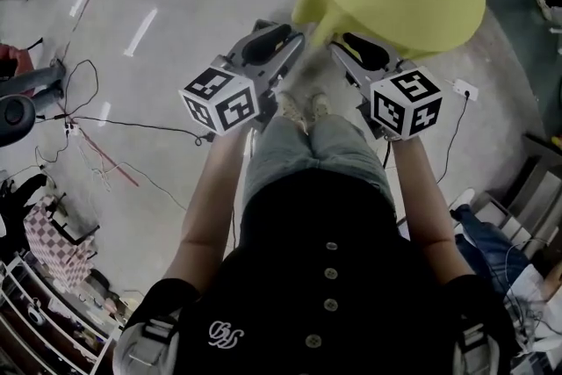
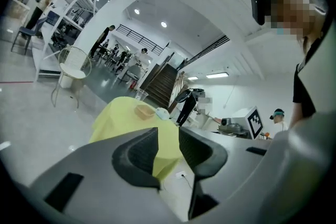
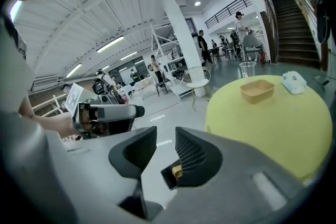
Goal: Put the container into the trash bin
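The container (image 3: pixel 257 90) is a small, low tub with four sides and an open top. It is light brown, like card. I can look down into it from the right gripper view, and I see nothing inside, only its plain walls and floor.

It sits on the round yellow table (image 3: pixel 273 128), near the far side of the top. A little white box (image 3: pixel 293 82) lies just beside it, not touching. A clear cup (image 3: pixel 247 70) stands at the far edge of the table. I cannot tell if there is anything in the cup, or if it really stands on the table top.

My left gripper (image 2: pixel 168 139) has its two jaws spread apart. Nothing is between them, and I see the yellow cloth through the gap. My right gripper (image 3: pixel 166 139) has its jaws apart too, with only bare floor showing in the gap.

Both grippers are held up in front of the person, side by side, pointing toward the table. The container is well apart from both of them.
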Motion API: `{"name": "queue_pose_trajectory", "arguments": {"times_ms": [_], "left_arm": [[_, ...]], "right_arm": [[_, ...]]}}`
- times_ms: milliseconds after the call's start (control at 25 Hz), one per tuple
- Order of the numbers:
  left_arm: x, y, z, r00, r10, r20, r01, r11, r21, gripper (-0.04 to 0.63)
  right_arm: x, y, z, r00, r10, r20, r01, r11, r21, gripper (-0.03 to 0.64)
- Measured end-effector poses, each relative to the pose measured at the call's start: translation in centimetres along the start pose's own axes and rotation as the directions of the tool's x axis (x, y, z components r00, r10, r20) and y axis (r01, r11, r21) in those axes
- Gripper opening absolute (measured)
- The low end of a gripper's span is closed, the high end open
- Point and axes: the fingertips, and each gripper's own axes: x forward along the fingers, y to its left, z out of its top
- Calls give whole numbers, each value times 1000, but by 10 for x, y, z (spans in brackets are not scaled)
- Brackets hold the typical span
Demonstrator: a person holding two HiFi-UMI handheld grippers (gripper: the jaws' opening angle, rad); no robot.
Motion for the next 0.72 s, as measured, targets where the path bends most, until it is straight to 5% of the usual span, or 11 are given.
{"name": "queue_pose_trajectory", "arguments": {"times_ms": [320,560,720], "left_arm": [[10,-49,23,993,-107,44,105,993,44,106],[22,-80,30,980,-188,72,182,980,78,69],[24,-84,33,982,-178,63,173,981,88,38]], "right_arm": [[-44,19,32,994,62,89,-56,996,-75,10],[-69,45,48,962,237,138,-220,967,-129,5],[-78,39,60,955,235,183,-212,968,-137,5]]}}
